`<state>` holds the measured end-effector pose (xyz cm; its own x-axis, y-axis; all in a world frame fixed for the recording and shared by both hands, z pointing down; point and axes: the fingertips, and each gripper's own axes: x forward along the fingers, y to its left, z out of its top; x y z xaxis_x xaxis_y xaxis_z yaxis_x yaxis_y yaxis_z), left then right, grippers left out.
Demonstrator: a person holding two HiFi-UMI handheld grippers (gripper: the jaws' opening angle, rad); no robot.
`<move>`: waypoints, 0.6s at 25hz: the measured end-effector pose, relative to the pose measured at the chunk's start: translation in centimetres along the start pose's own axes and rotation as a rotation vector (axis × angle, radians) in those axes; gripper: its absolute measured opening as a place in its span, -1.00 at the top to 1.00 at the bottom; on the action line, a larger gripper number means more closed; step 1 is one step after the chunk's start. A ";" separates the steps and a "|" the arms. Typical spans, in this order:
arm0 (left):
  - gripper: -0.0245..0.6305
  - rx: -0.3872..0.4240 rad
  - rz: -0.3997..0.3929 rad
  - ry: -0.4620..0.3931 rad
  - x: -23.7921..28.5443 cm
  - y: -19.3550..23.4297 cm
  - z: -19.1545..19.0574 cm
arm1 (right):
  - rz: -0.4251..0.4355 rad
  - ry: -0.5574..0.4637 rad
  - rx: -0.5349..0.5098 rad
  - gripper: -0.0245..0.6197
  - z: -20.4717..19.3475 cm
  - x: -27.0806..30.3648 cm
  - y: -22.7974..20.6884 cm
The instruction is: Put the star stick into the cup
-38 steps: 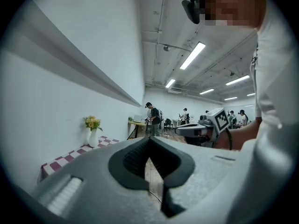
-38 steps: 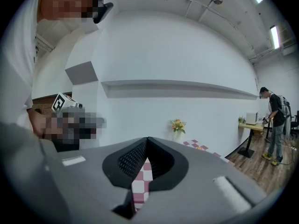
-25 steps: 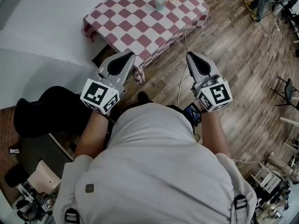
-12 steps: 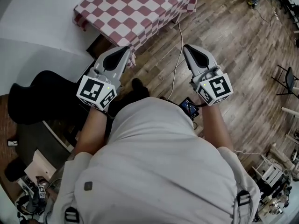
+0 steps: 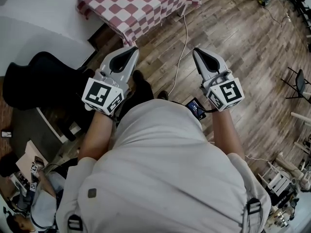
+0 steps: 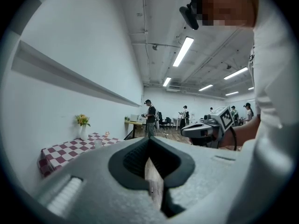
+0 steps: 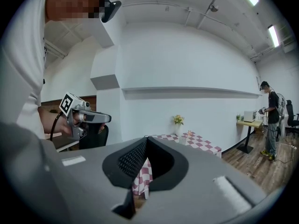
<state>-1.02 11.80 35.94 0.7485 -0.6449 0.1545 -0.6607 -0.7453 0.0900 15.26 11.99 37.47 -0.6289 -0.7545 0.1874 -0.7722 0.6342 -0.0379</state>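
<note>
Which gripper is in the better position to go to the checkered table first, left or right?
Probably the left. In the head view the left gripper is nearer the checkered table than the right gripper. Both are shut, empty, and away from the table.

White walls point(image 6: 84, 45), wood-plank floor point(image 5: 243, 38), checkered table point(image 5: 141, 1), ceiling strip lights point(image 6: 183, 51).

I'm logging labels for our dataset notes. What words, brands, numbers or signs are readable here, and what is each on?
None: no word, brand or number is readable in any view.
Left marker cube, on the left tongs: black-and-white square code, no letters.
Right marker cube, on the right tongs: the same, no letters.
Small screen at the person's waist: too small to read.
</note>
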 end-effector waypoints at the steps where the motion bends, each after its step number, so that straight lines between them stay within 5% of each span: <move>1: 0.92 0.001 0.004 0.000 -0.4 -0.6 -0.1 | 0.004 0.001 -0.001 0.90 -0.1 -0.5 0.3; 15: 0.92 -0.003 0.037 -0.022 -3.2 -3.4 -0.3 | 0.057 0.010 -0.011 0.90 -0.3 -3.3 3.5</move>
<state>-1.16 16.42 35.42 0.7249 -0.6753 0.1362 -0.6877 -0.7207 0.0875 14.67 16.73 37.02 -0.6707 -0.7154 0.1956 -0.7342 0.6779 -0.0382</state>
